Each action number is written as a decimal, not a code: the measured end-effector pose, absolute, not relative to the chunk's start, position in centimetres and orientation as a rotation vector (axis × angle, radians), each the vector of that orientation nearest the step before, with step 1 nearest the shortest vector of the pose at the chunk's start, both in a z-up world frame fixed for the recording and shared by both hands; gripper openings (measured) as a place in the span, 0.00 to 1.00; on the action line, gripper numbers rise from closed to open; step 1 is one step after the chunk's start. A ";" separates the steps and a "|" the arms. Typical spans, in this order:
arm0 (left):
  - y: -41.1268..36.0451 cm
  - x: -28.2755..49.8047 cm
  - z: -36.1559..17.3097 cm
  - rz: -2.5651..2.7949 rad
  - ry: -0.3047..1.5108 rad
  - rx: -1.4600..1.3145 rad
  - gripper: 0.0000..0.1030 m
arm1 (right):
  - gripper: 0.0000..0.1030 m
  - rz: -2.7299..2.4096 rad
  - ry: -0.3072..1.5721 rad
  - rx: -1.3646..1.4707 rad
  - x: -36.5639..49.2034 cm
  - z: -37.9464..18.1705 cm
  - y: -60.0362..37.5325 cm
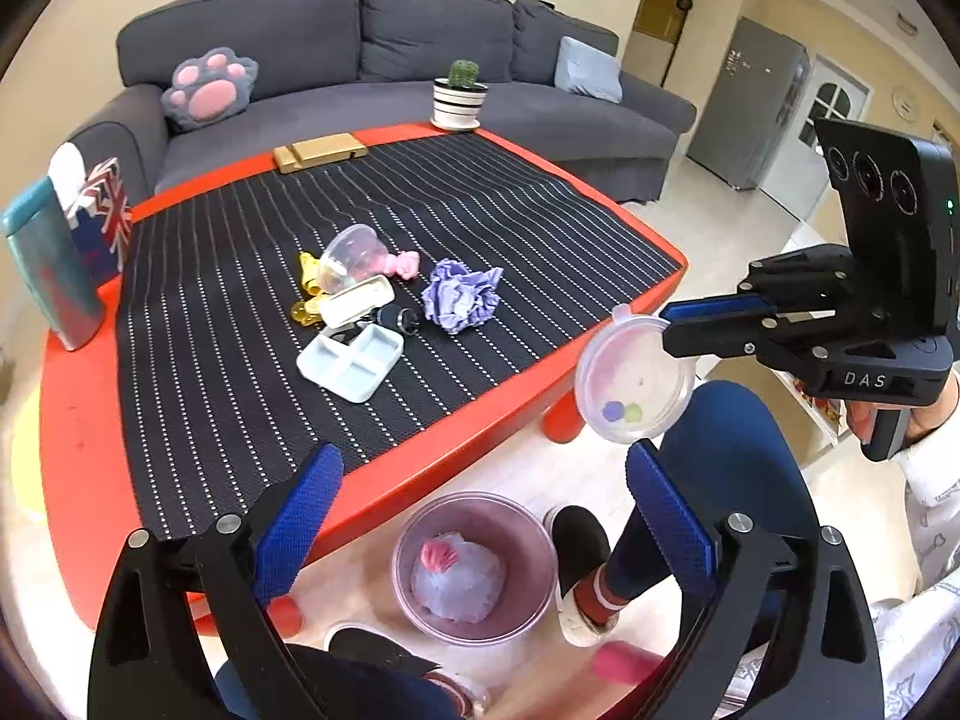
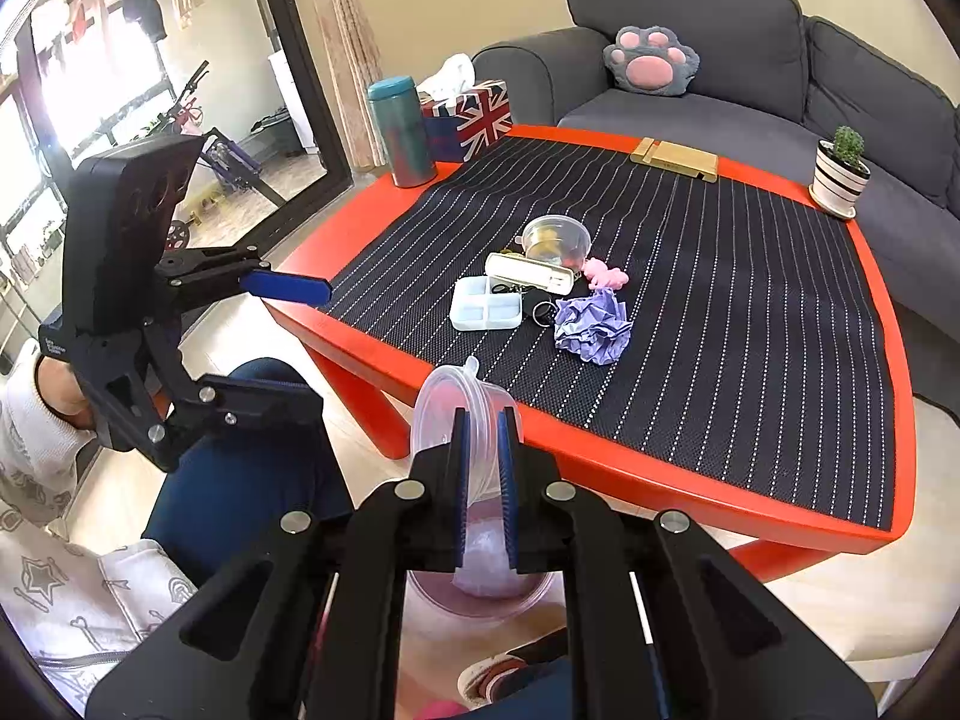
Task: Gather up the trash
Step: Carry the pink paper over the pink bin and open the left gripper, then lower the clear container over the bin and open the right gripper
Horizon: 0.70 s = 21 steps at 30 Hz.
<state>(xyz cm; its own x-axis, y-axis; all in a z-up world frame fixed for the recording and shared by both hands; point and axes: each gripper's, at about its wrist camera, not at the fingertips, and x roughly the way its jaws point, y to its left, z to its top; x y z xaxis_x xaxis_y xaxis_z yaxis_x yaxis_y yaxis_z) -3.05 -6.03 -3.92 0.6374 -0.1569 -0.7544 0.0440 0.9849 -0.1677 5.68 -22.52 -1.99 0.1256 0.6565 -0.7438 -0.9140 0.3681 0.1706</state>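
the clear plastic lid (image 2: 465,420) sits clenched on edge in our right tool (image 2: 483,474), held off the near edge of the red tabletop (image 2: 690,474) and roughly above the round bin (image 1: 474,564) on the floor, which already holds a wad of pale paper and something pink. our left tool (image 1: 480,516) is released, its blue pads spread wide with nothing between them, looking down at that same bin. to finish this drop well, we judge it best to bring the lid squarely over the bin's mouth and lower it a little before letting go, since a light, flat lid released on its edge could glance off the rim or roll away across the floor near our feet. out on the striped mat still lie the crumpled purple paper (image 1: 462,297), a tipped clear cup (image 1: 348,255), yellow wrappers (image 1: 309,282), a pink scrap (image 1: 405,264), a white case and a divided white tray (image 1: 351,363); the keys beside them look like things to leave.
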 end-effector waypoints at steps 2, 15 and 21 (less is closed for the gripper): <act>-5.9 -3.2 -3.8 -0.110 0.871 -0.137 0.91 | 0.08 1.181 0.851 -0.367 5.7 -2.0 -22.5; -5.3 -4.1 -3.5 -0.100 0.865 -0.159 0.92 | 0.08 1.195 0.862 -0.370 5.4 -2.5 -22.2; -4.9 -4.5 -3.3 -0.097 0.860 -0.164 0.92 | 0.08 1.220 0.868 -0.368 5.1 -2.7 -21.9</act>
